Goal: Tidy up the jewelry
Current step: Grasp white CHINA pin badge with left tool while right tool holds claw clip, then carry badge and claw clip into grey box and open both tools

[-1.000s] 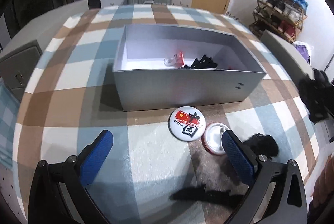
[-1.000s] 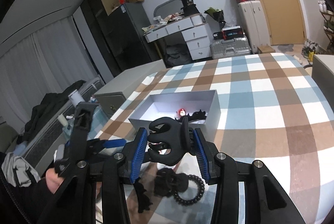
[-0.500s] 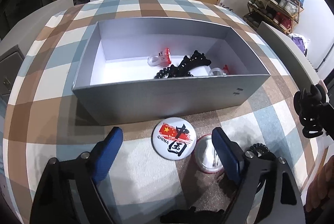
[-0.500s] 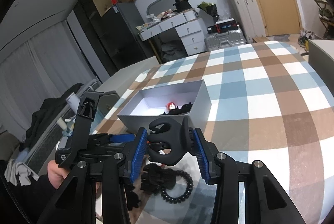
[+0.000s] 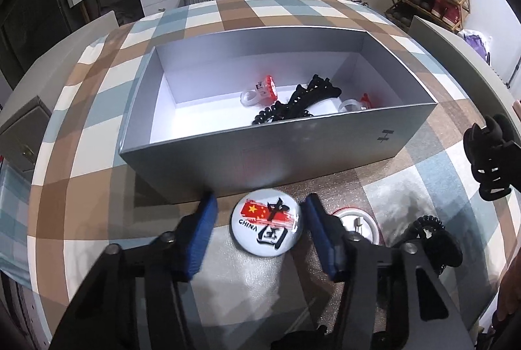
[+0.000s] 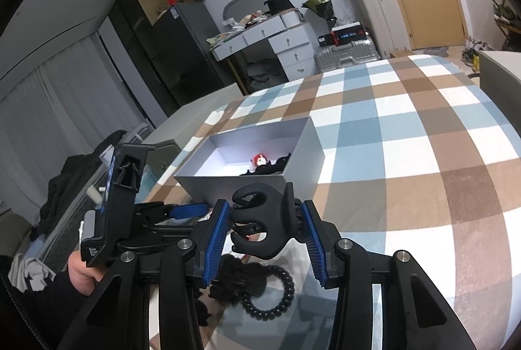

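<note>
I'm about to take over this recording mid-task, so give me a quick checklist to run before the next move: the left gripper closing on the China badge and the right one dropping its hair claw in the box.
1. Left gripper open: ok.
2. China badge between its fingers: ok.
3. Fingers low enough to catch the badge's rim: cannot tell.
4. Right gripper holds the black hair claw: ok.
5. Claw over the silver box: not ok, short of its near wall.
6. Free floor in the box: ok, left half bare.
</note>
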`<state>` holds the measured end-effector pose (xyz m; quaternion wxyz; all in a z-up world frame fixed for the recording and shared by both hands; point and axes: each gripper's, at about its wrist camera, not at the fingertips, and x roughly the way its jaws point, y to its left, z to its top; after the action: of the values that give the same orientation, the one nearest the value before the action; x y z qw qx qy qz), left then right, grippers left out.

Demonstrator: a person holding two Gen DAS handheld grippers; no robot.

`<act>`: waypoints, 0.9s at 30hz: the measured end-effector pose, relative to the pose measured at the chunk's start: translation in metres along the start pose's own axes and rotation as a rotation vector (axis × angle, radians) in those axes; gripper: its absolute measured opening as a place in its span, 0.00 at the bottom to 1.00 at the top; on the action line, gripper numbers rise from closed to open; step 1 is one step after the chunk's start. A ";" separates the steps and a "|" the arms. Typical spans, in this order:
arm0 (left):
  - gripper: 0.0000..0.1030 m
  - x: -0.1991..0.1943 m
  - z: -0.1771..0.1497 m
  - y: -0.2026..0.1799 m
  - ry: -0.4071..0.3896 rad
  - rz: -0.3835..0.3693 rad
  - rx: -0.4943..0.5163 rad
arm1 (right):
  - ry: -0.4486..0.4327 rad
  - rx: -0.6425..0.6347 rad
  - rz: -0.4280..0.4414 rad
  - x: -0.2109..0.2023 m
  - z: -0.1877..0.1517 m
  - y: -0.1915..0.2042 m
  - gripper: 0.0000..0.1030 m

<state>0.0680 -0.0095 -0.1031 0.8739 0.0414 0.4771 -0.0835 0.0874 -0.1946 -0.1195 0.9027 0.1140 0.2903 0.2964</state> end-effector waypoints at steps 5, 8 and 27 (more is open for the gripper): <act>0.36 -0.001 0.000 -0.001 0.009 0.004 0.003 | -0.005 -0.001 -0.005 -0.003 -0.001 0.001 0.43; 0.36 -0.002 -0.001 -0.002 0.015 0.007 -0.001 | -0.010 -0.004 -0.006 -0.004 -0.001 0.002 0.43; 0.36 -0.024 -0.011 0.004 0.000 0.013 0.000 | -0.032 -0.019 0.007 -0.007 0.007 0.012 0.43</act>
<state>0.0464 -0.0014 -0.0888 0.8744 0.0444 0.4769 -0.0775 0.0808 -0.1896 -0.1061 0.9072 0.1111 0.2726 0.3005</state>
